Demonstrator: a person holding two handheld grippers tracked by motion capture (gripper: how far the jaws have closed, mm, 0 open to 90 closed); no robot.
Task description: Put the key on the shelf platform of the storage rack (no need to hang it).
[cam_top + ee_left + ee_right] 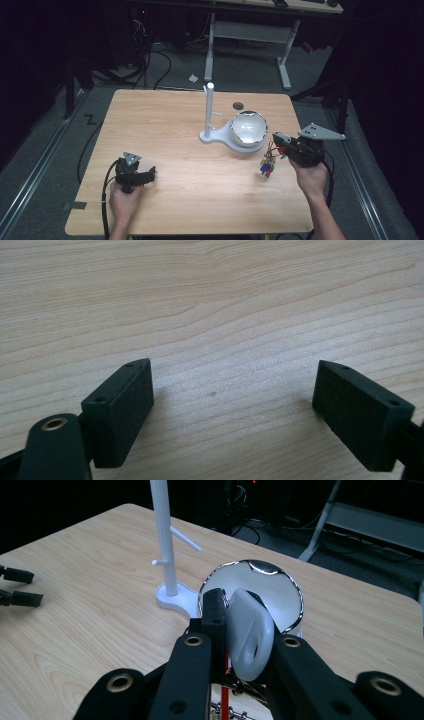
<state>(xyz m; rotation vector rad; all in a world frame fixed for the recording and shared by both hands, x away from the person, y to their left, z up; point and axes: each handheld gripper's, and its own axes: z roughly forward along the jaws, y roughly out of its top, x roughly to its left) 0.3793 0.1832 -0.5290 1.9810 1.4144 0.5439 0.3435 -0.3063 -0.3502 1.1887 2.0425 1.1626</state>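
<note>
The wooden table (165, 130) is carrying a white stand (210, 112) with a shiny bowl (247, 128) just right of it. Right of the bowl, the right gripper (280, 145) is clamping a white fob (248, 632), keys (267, 165) dangling; lifting the ring level onto the stand's peg looks best. Well left of the stand, the left gripper (232, 405) is gaping wide, holding nothing. The high view is showing the keys' colours; the right gripper view is showing the clamped fob.

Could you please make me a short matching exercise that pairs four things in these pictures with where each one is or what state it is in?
Things:
1. left hand-held gripper
2. right hand-held gripper
3. shiny bowl
4. white post

States or places:
A. stands upright on the white base
B. open over bare wood
C. sits at the base's right end
D. shut on a grey tag with keys hanging below

Pairs: 1-B, 2-D, 3-C, 4-A
</note>
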